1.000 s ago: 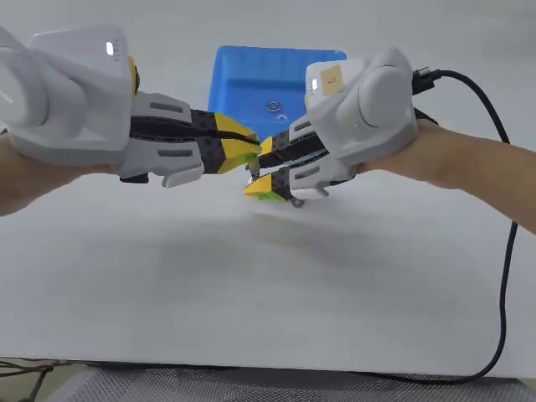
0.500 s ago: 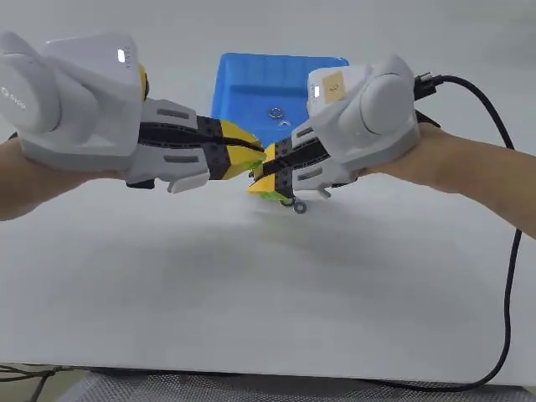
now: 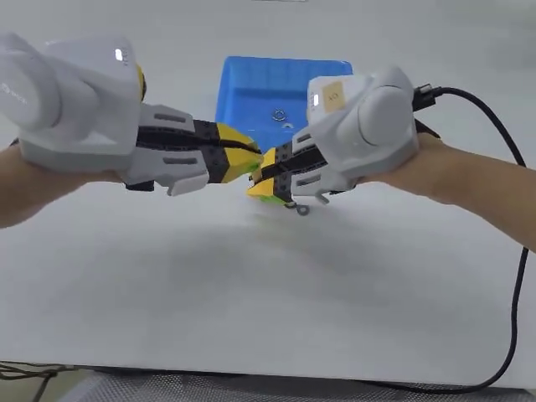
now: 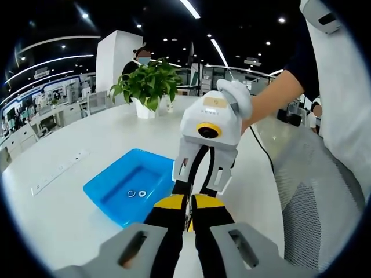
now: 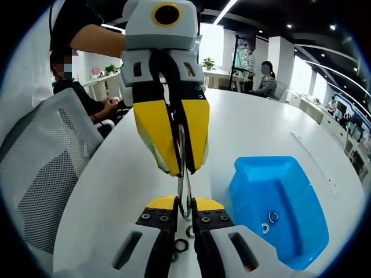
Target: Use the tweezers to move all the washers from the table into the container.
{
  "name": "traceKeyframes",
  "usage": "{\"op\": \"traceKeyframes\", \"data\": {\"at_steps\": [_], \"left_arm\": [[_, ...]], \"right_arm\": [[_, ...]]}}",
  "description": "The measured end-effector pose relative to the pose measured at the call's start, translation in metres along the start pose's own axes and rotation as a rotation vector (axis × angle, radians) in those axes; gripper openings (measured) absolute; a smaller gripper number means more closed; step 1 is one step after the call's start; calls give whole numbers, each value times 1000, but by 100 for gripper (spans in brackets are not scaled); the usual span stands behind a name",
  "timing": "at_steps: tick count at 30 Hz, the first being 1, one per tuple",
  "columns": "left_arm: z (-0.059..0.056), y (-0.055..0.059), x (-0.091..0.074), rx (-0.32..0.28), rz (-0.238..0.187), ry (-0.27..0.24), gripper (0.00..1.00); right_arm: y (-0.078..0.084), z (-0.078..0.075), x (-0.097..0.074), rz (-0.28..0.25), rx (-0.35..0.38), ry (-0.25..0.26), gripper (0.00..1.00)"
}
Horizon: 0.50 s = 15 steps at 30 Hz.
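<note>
My left gripper (image 3: 254, 157) and right gripper (image 3: 261, 176) meet tip to tip above the white table, just in front of the blue container (image 3: 243, 84). Thin metal tweezers (image 5: 184, 184) run from the left gripper's yellow jaws straight into the right gripper's jaws (image 5: 185, 204), and both grippers are shut on them. Two washers (image 3: 279, 115) lie inside the container. A loose washer (image 3: 301, 208) lies on the table under the right gripper, and the right gripper view has two washers (image 5: 181, 245) beneath its jaws.
A black cable (image 3: 502, 251) loops from the right gripper across the right side of the table (image 3: 251, 285). The table's front edge runs along the bottom of the head view. A mesh chair (image 5: 52, 174) stands beside the table.
Both grippers stay tip to tip on the tweezers. The head view has drifted slightly; the right gripper has tilted a little lower.
</note>
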<state>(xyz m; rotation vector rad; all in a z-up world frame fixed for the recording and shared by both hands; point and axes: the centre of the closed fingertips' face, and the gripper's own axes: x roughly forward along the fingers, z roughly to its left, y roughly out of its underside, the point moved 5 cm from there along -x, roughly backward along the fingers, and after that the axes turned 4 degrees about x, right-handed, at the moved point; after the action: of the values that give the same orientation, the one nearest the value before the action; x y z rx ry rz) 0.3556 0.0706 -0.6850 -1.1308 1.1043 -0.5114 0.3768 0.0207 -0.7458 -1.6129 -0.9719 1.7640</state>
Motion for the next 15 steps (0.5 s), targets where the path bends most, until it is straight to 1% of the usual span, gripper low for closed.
{"op": "traceKeyframes", "data": {"at_steps": [2,4,5,7,12,15], "left_arm": [[-1,-1,-1,-16,-5,1,13],[-3,-3,-2,-70,-21,16,14],[-2,-3,-3,-67,-21,10,15],[1,-1,-4,-44,-3,-7,16],[3,0,-7,-44,5,-32,23],[5,0,-13,-49,16,-72,28]], "right_arm": [[0,-1,0,1,3,5,10],[0,-1,-1,2,4,6,10],[0,-1,-1,2,3,8,10],[0,-1,-2,-1,12,11,10],[-3,0,-6,-11,21,17,10],[-8,2,-10,-18,18,21,10]]}}
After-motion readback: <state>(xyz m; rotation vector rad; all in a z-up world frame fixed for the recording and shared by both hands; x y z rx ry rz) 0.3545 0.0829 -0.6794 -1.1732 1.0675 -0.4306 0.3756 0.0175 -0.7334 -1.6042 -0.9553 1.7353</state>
